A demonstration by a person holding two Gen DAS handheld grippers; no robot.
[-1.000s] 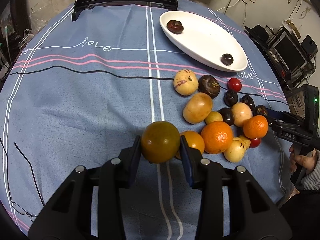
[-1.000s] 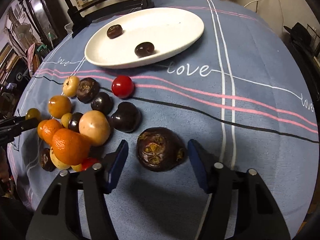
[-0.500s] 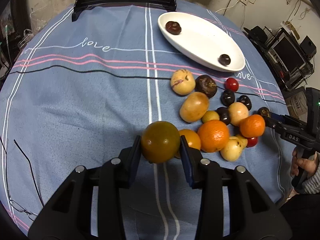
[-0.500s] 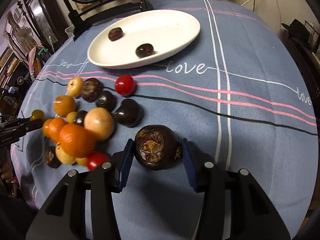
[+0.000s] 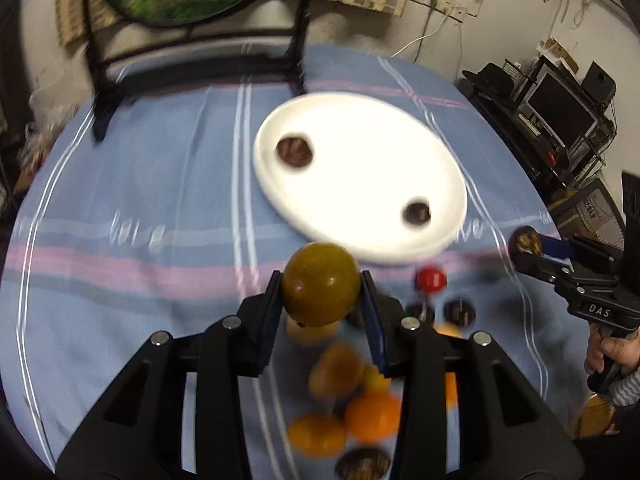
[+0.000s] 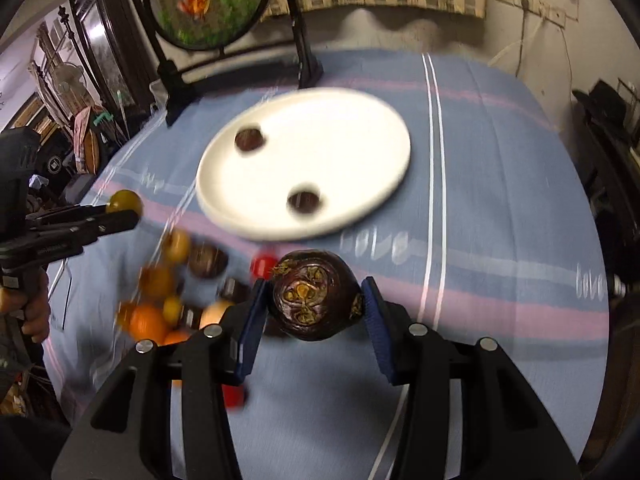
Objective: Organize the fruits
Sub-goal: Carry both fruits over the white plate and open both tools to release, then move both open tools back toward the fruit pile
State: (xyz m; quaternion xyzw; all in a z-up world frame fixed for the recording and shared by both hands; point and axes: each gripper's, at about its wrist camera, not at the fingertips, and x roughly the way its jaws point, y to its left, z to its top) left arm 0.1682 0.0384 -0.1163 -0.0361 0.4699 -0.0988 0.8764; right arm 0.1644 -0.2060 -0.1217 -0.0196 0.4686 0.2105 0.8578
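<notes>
Near the big white oval plate [image 5: 360, 176], left tongs [image 5: 321, 292] grip a greenish-orange round fruit [image 5: 320, 284]; right tongs [image 6: 315, 300] squeeze a dark purple wrinkly fruit [image 6: 314, 300], loose fruits [image 5: 352, 400] piled below.

Blue striped tablecloth [image 6: 500, 184] lettered "love", round painted screen [image 6: 208, 0] on black stand, monitor [image 5: 560, 108] on cluttered shelving

You get dim indoor light in both views, with dark vignetted corners from the fisheye lens. The white plate [image 5: 360, 176] is blown out to a flat glare, its rim smeared. Motion blur streaks the tablecloth [image 5: 140, 200] stripes and the loose fruit pile [image 5: 352, 404]; the lettering is barely legible. Only the held fruits stay sharp: the green-orange one [image 5: 320, 284] with small highlights on its skin, the dark one [image 6: 314, 294] casting a soft shadow below it. Straight lines bow toward the edges.
</notes>
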